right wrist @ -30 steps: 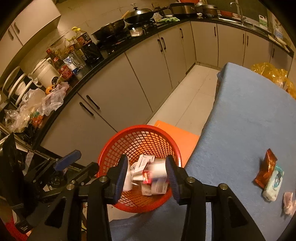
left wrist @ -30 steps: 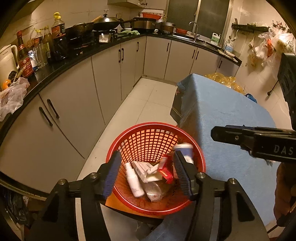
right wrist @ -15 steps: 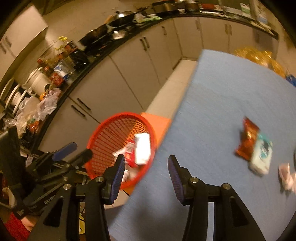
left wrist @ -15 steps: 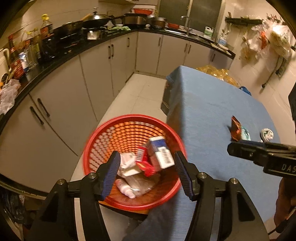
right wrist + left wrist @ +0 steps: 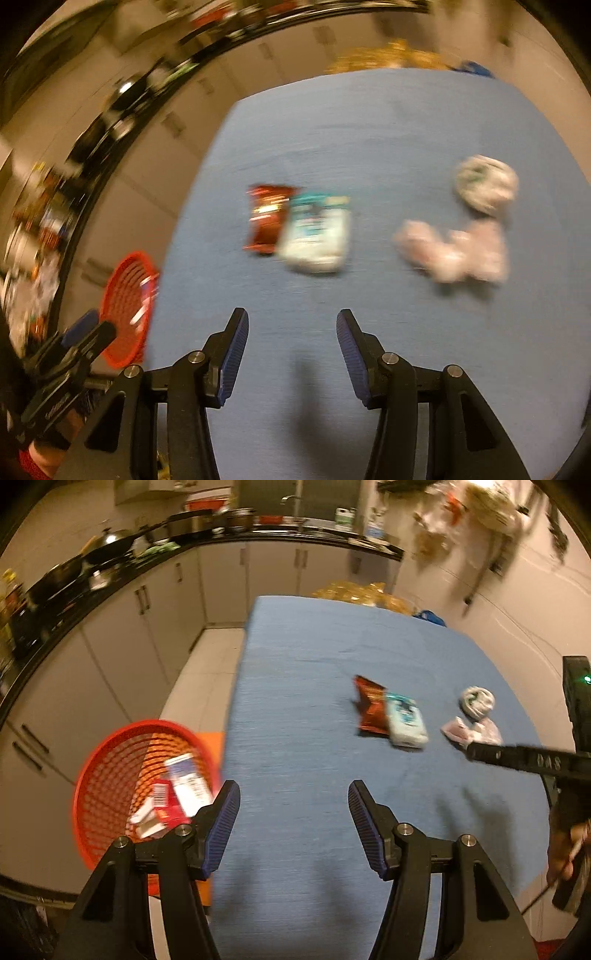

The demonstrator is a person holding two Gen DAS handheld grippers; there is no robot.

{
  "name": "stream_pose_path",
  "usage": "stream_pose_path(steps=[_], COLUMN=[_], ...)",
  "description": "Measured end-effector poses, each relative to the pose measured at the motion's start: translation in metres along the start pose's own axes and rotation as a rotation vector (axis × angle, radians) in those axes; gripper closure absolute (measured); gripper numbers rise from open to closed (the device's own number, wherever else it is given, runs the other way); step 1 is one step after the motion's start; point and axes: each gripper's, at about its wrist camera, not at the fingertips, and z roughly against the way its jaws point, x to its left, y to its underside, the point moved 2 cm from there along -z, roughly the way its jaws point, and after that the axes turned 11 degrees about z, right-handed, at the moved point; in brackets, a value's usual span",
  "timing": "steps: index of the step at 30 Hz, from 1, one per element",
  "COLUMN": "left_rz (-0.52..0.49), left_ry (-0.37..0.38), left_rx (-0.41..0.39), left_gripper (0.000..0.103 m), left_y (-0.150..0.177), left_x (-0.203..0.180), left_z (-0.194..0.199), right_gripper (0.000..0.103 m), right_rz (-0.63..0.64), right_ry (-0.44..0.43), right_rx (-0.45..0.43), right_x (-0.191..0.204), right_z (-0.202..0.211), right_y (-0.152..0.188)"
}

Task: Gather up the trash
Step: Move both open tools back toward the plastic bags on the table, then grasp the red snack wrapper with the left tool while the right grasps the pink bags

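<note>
— Closest to you, how do your two grippers stand?
— Your left gripper point(image 5: 291, 812) and right gripper point(image 5: 291, 345) both hang over bare blue desk point(image 5: 303, 672), jaws parted and empty; the right jaws have just been opening.
— Where's the trash?
— Further out on the desk: a red snack wrapper point(image 5: 267, 219) touching a teal-and-white packet point(image 5: 317, 234), then crumpled pinkish tissue point(image 5: 454, 253) with a pale wad point(image 5: 484, 182) just beyond.
— And the bin?
— Off your desk's left edge, the red mesh basket point(image 5: 110, 768) holds cartons and wrappers.
— Beyond?
— Kitchen cabinets point(image 5: 177, 602), blurred.
</note>
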Motion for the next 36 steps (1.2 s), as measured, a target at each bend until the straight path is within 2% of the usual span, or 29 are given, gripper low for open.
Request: stream_pose_path(steps=[6, 9, 12, 16, 18, 19, 22, 27, 33, 36], left_rz=[-0.028, -0.033, -0.037, -0.034, -0.025, -0.020, 0.002, 0.056, 0.047, 0.046], left_ry=[0.005, 0.002, -0.004, -0.013, -0.016, -0.017, -0.012, 0.005, -0.011, -0.007], left_rx=[0.016, 0.022, 0.023, 0.029, 0.038, 0.043, 0.055, 0.081, 0.103, 0.122], left_gripper=[0.042, 0.040, 0.039, 0.038, 0.037, 0.037, 0.037, 0.037, 0.038, 0.046], left_y=[0.005, 0.004, 0.001, -0.006, -0.011, -0.013, -0.021, -0.040, -0.059, -0.068], left_x=[-0.029, -0.039, -0.045, -0.052, -0.054, -0.055, -0.058, -0.065, -0.081, -0.087], left_z=[-0.004, -0.004, -0.004, -0.008, -0.013, -0.016, -0.027, -0.061, -0.114, -0.135], right_gripper=[0.045, 0.039, 0.039, 0.039, 0.051, 0.064, 0.072, 0.075, 0.075, 0.075], right_rz=[-0.181, -0.223, -0.231, -0.230, -0.233, -0.228, -0.187, -0.089, -0.018, 0.005], right_ry=[0.072, 0.074, 0.043, 0.012, -0.012, -0.024, -0.056, -0.053, -0.053, -0.037], right_rx=[-0.029, -0.041, -0.039, -0.009, 0.009, 0.016, 0.005, -0.038, -0.068, -0.071], right_x=[-0.087, -0.115, -0.128, -0.133, -0.132, -0.132, -0.129, -0.119, -0.112, -0.115], right_z=[0.017, 0.019, 0.014, -0.005, -0.017, -0.021, -0.024, -0.004, 0.033, 0.050], right_y=[0.004, -0.002, -0.009, -0.017, -0.018, -0.019, -0.023, -0.015, 0.014, 0.025])
